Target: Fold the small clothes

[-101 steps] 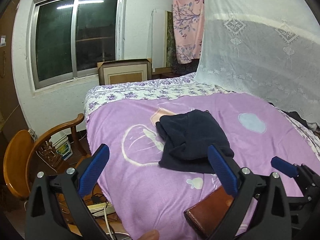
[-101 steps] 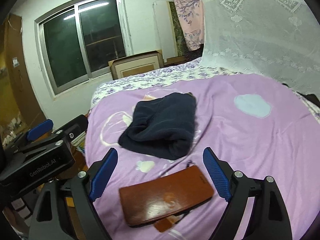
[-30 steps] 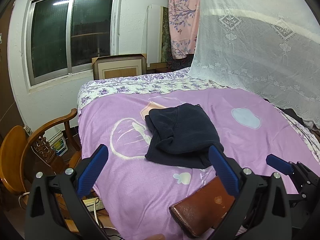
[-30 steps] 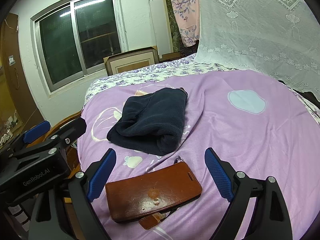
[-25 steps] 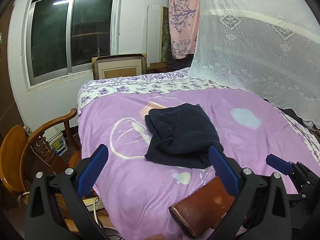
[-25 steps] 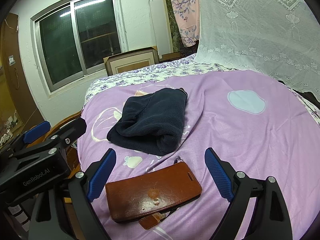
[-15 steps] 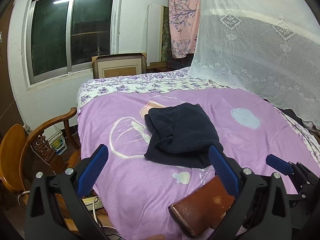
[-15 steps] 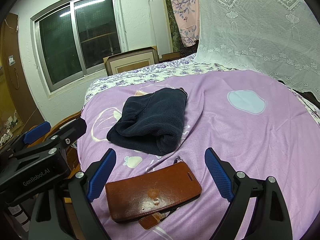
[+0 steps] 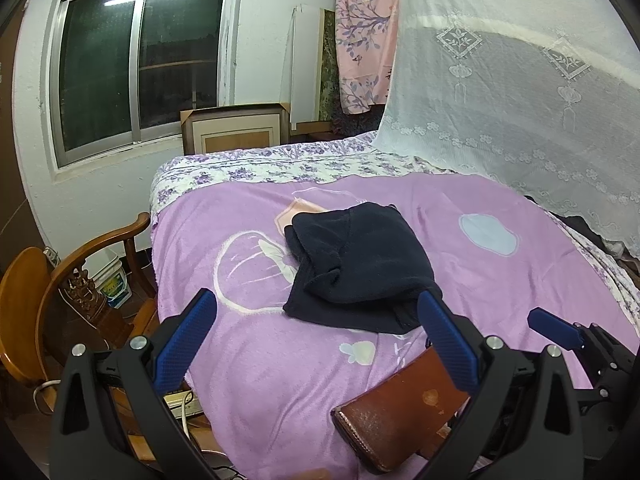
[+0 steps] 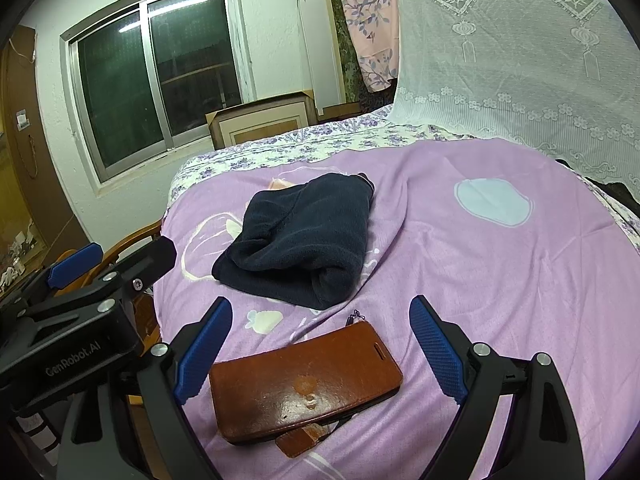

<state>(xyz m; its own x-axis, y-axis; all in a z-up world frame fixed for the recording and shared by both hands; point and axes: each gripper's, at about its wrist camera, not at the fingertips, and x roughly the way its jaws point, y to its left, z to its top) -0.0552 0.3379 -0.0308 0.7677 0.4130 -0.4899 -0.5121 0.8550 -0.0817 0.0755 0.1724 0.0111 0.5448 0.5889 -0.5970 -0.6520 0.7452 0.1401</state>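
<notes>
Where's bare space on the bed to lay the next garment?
Free: the purple blanket right of the folded navy garment, around the pale blue patch. A smaller strip lies left of the garment toward the bed edge. Crowded: near edge, where the brown wallet sits just in front of the garment.

- One dark folded garment (image 9: 360, 264) on the bed, at 12 o'clock from both grippers.
- One brown leather wallet (image 10: 306, 388), at 6 o'clock from the garment.
- Two grippers: left gripper (image 9: 316, 344), right gripper (image 10: 320, 352), each with two blue fingers spread wide.
- One purple blanket (image 9: 500, 292).
- One wooden chair (image 9: 60, 292), at 9 o'clock.
- One window (image 9: 140, 60), at 11 o'clock.
- One lace curtain (image 10: 520, 52), at 2 o'clock.
</notes>
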